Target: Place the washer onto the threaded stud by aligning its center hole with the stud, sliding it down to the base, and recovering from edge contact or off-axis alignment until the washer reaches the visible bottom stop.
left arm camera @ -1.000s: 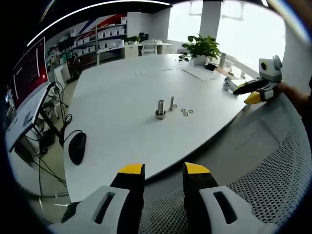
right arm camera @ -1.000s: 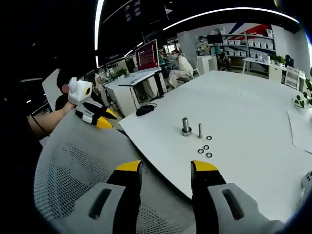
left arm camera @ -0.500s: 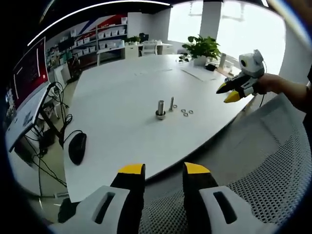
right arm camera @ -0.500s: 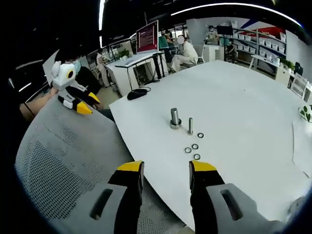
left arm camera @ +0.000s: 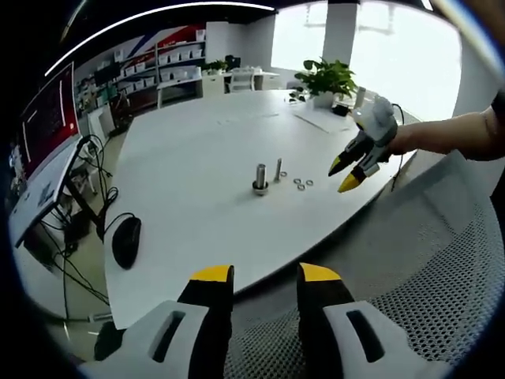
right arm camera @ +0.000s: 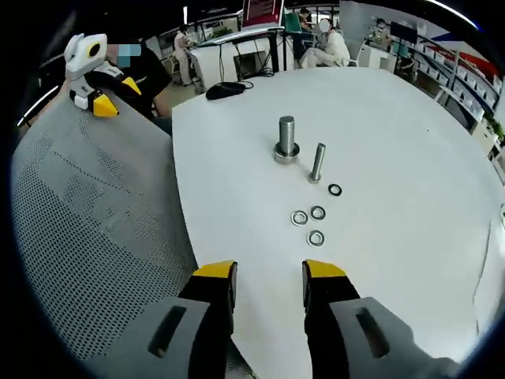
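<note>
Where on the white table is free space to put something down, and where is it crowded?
Crowded: the washers lying beside the thin stud and thick stud. Free: the table beyond the studs, and the strip between the washers and the near edge, where the right gripper hovers.

Right tool [left arm camera: 344,175] has moved over the washers [right arm camera: 308,224].

Table [right arm camera: 410,158] looks like smooth matt white laminate, barely any glare. The thick stud [right arm camera: 286,140] and thin stud [right arm camera: 317,162] are bare grey metal with a dull shine, washers [right arm camera: 316,238] same stuff. Chair back [right arm camera: 87,213] is grey woven mesh, rough-looking. Gripper [right arm camera: 268,278] tips are glossy yellow plastic over matt black and light grey shells.
</note>
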Demonstrator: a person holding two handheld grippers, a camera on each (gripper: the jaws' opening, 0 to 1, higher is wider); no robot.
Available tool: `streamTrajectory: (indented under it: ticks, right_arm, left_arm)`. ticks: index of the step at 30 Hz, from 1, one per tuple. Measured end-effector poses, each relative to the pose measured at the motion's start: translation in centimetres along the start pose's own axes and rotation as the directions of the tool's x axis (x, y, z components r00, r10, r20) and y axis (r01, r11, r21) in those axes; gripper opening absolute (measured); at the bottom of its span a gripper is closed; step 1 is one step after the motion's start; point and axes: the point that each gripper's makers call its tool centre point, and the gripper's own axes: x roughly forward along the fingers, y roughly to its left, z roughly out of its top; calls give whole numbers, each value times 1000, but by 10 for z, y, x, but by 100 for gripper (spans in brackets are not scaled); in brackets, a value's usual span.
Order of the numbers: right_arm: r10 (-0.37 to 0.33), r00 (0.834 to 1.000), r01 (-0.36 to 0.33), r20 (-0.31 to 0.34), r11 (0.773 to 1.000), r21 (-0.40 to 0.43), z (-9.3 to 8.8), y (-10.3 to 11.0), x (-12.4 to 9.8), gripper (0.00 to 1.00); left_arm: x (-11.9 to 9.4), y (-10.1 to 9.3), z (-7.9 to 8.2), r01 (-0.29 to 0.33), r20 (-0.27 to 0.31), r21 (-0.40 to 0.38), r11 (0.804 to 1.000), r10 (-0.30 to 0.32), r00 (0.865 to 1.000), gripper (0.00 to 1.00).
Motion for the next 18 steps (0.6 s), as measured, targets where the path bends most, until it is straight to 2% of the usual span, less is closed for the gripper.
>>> streamTrajectory:
  ticks: [2, 4, 5, 7, 10, 18]
  right_arm:
    - [13, 999, -15, -46, 999, -35, 0, -6, 6, 34]
    - [55, 991, -62, -125, 996, -58, -1, -7, 11, 33]
    - [53, 988, -63, -146, 996, -65, 0, -10, 13, 33]
    - [23, 987, -39, -161, 994, -100, 6, -21, 19, 33]
    - [19, 980, -42, -200, 993, -111, 7, -29, 27, 33]
    - [28, 961, -68, -275, 988, -136, 1, -35, 39, 30]
  left_arm:
    - [0, 0, 0, -2, 3, 1, 1000, 2, 1000, 30]
    - [0, 1, 1, 0, 4, 2, 1000, 0, 1000, 30]
    - [0, 1, 1, 0, 4, 1, 1000, 0, 1000, 30]
    - [0, 1, 1, 0, 7, 2, 1000, 0, 1000, 30]
    - [0, 1, 1, 1, 7, 3, 1000, -1, 1000, 30]
    - [0, 2, 2, -1, 13, -3, 1000, 1, 1000, 31]
